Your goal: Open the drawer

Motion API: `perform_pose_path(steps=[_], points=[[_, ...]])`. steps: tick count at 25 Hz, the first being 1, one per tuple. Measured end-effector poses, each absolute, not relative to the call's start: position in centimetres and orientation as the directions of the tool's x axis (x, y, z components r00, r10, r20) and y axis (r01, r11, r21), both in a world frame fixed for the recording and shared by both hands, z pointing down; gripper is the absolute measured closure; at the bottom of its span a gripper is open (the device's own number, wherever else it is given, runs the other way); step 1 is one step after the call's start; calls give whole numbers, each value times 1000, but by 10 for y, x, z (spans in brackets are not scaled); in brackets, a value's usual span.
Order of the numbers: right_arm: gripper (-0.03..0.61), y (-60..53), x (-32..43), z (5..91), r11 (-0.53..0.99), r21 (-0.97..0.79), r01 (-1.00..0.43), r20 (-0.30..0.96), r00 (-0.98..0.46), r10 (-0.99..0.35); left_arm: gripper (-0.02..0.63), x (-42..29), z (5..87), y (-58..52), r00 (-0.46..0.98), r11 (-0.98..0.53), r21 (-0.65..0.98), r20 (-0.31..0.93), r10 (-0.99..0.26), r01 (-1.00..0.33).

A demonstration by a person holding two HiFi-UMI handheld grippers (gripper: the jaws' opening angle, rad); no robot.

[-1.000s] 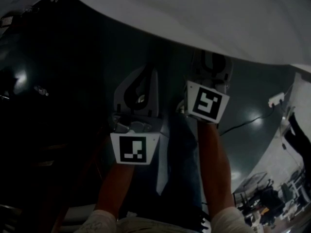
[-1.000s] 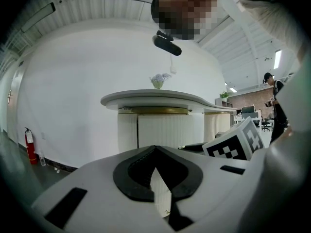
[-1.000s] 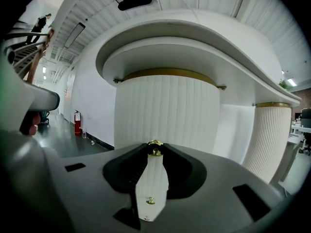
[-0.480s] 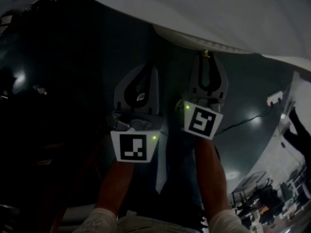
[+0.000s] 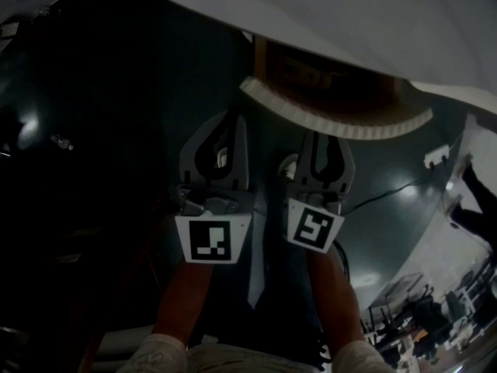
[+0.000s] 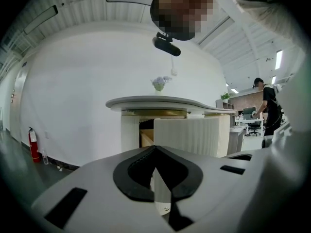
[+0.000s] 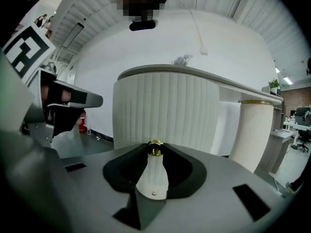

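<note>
The drawer [image 5: 335, 120] has a curved, ribbed white front and stands pulled out from under the white tabletop [image 5: 349, 22], with its wooden inside showing. My right gripper [image 5: 327, 138] is shut on the drawer's small gold knob [image 7: 155, 146], and the ribbed front [image 7: 165, 108] fills the right gripper view behind it. My left gripper [image 5: 234, 118] hangs beside it on the left, shut with nothing in it, apart from the drawer. The left gripper view shows the drawer front [image 6: 192, 135] standing out from the cabinet, beyond the closed tips of the left gripper [image 6: 155, 148].
A ribbed white column [image 7: 252, 130] holds the tabletop on the right. A vase of flowers [image 6: 159, 84] stands on top. A power strip with its cable [image 5: 439, 159] lies on the dark floor. A fire extinguisher [image 6: 33, 144] is by the wall. Office desks, chairs and a person [image 6: 267, 101] are far right.
The right gripper has drawn back toward me and the drawer has slid out from under the tabletop with it. The left gripper has stayed in place.
</note>
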State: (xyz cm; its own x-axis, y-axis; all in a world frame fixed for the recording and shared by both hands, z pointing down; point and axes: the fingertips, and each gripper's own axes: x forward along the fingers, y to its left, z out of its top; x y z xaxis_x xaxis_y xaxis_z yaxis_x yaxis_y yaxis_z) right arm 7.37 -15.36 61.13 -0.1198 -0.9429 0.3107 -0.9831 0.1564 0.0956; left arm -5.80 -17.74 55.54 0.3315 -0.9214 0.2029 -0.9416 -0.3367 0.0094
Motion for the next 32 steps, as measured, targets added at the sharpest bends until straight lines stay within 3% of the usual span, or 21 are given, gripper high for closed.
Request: perform_pose_path(steps=[32], points=[[474,-85,71,614,226,124,-966,304,-180,-935,614,-65,570,-128,341,-345,25,243,-908,-938]])
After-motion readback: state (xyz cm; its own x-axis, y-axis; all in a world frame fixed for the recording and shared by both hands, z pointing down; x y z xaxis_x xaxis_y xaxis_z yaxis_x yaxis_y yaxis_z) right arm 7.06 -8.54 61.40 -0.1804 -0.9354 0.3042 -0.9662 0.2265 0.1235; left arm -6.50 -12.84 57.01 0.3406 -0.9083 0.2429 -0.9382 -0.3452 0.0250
